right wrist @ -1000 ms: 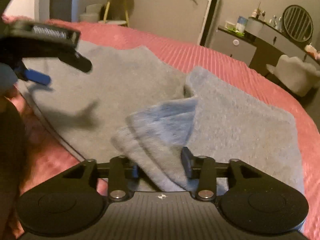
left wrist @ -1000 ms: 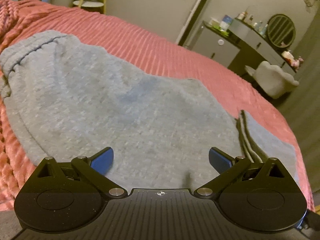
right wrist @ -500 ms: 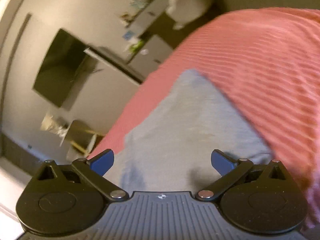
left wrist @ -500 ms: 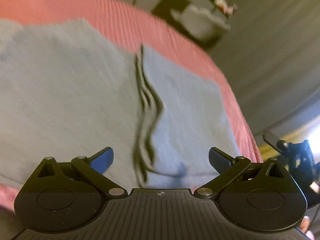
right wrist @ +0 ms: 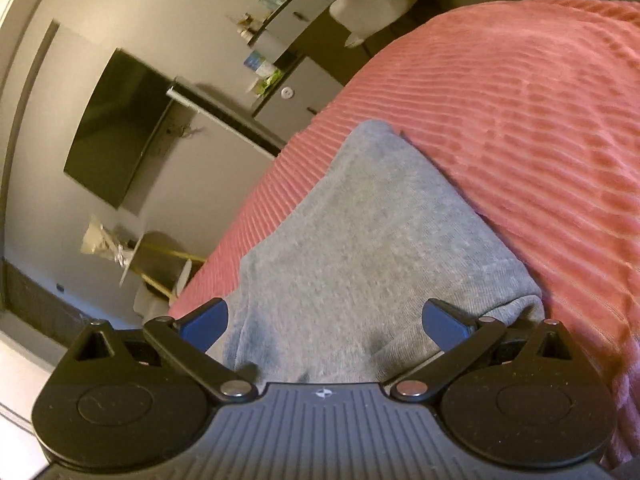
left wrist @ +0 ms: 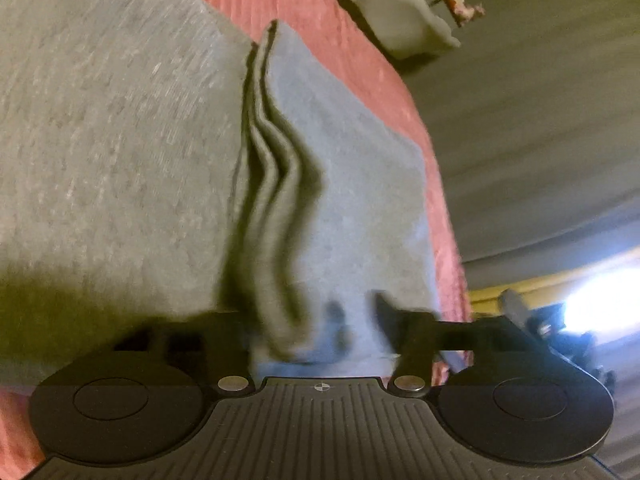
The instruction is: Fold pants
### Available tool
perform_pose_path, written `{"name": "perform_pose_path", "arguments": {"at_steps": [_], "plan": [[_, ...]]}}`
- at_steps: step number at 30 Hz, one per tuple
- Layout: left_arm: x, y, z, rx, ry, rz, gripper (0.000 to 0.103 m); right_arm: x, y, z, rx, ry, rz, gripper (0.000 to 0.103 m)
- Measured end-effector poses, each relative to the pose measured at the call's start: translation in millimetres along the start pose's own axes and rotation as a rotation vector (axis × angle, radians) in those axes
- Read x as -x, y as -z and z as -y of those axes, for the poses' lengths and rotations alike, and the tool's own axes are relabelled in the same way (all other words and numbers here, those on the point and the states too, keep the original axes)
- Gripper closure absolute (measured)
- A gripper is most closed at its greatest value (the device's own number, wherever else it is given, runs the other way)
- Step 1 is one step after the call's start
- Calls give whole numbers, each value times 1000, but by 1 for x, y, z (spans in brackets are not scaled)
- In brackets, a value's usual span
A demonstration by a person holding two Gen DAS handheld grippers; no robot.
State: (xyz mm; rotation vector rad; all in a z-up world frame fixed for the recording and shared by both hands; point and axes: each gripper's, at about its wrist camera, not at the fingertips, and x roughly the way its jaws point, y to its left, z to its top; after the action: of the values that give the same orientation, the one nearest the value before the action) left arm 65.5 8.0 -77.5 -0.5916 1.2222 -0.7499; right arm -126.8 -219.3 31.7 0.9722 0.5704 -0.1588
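Presently, the grey pants (left wrist: 120, 140) are lying spread on the pink ribbed bedspread (left wrist: 360, 56), with a folded portion showing several stacked layers along its edge near the bed's side edge, just short of where the bedspread drops toward the floor. The left gripper (left wrist: 320, 320) is sitting at the near end of that stacked fold, its jaws drawn in against the layers and appearing to be clamped on the pants; motion blur is obscuring the fingertips, so the contact is only partly legible. In the right wrist view, the right gripper (right wrist: 324, 320) is hovering over another part of the pants (right wrist: 360, 248), its jaws standing wide apart with the blue pads (right wrist: 204, 320) on either side of the grey fabric and gripping nothing. The bedspread (right wrist: 540, 120) is filling the frame beyond that part of the garment. A dark wall-mounted screen (right wrist: 116, 128) and a grey cabinet (right wrist: 296, 92) are appearing behind the bed.
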Motion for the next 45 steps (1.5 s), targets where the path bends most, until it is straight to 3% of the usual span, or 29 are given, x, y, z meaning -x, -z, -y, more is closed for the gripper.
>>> {"name": "perform_pose_path", "arguments": {"at_steps": [1,6,11,15,20,22,24,27,29,31,36,40,42,44,45], "plan": [[0,1,-2,5,-9,-3,81,3,0,2,-15,-8,11,0],[15,7,-1,-10,24,58,84,10,-3,8,-97,-12,26,0],[33,9,5,-43,58,136,85,12,6,11,-175,-51,-98,0],[46,11,4,-44,58,170,86,2,9,12,-183,17,-139,0],[66,20,3,-66,-20,222,87,-3,4,8,-163,63,-105,0],[75,23,0,-86,-92,261,87,-5,5,8,-158,71,-134,0],[74,23,-2,-111,-164,250,85,-5,5,6,-145,72,-162,0],[64,17,-10,-76,-171,160,76,-3,5,-1,-109,75,-194,0],[63,15,-10,-65,-155,137,58,-1,3,-7,-77,69,-222,0],[71,10,-11,-37,-101,166,44,5,1,-17,-31,43,-234,0],[93,-12,-15,29,-61,296,39,15,-9,-45,80,-78,-175,0],[99,-31,-5,18,-55,355,38,-8,-17,-47,71,-82,-73,0],[98,-36,4,-23,-86,370,35,-27,-15,-36,47,-30,-10,0],[93,-38,12,-62,-124,372,27,-42,-9,-26,52,118,29,10],[88,-41,17,-75,-137,370,25,-48,-8,-21,57,153,21,19]]}}
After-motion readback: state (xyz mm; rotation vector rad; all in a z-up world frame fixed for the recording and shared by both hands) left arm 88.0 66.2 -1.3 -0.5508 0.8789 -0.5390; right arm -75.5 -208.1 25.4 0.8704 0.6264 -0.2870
